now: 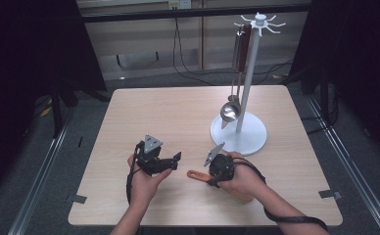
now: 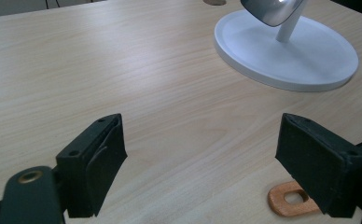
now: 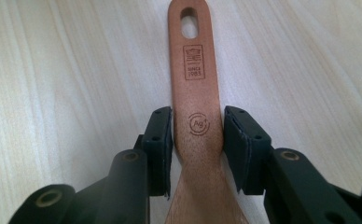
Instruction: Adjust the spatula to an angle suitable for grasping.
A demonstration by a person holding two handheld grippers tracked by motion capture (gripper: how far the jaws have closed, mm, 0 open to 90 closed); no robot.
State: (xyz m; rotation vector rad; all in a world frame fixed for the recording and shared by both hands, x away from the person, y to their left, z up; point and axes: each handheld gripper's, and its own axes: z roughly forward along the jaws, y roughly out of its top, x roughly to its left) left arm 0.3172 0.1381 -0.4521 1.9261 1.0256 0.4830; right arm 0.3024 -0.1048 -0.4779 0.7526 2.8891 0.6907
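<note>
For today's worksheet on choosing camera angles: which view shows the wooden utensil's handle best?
The right gripper view: the wooden handle runs up the middle with its stamped marks and hanging hole sharp. The high view shows a short orange-brown stub beside the right tongs. The left gripper view shows the holed end.

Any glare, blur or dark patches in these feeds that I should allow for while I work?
High view: the pale wooden table is evenly lit and its surroundings are dark. Left gripper view: the shiny steel ladle bowl throws glare and the left tool looks soft. Right gripper view: the engraved marks on the flat reddish-brown wooden handle are sharp between the right tool jaws.
</note>
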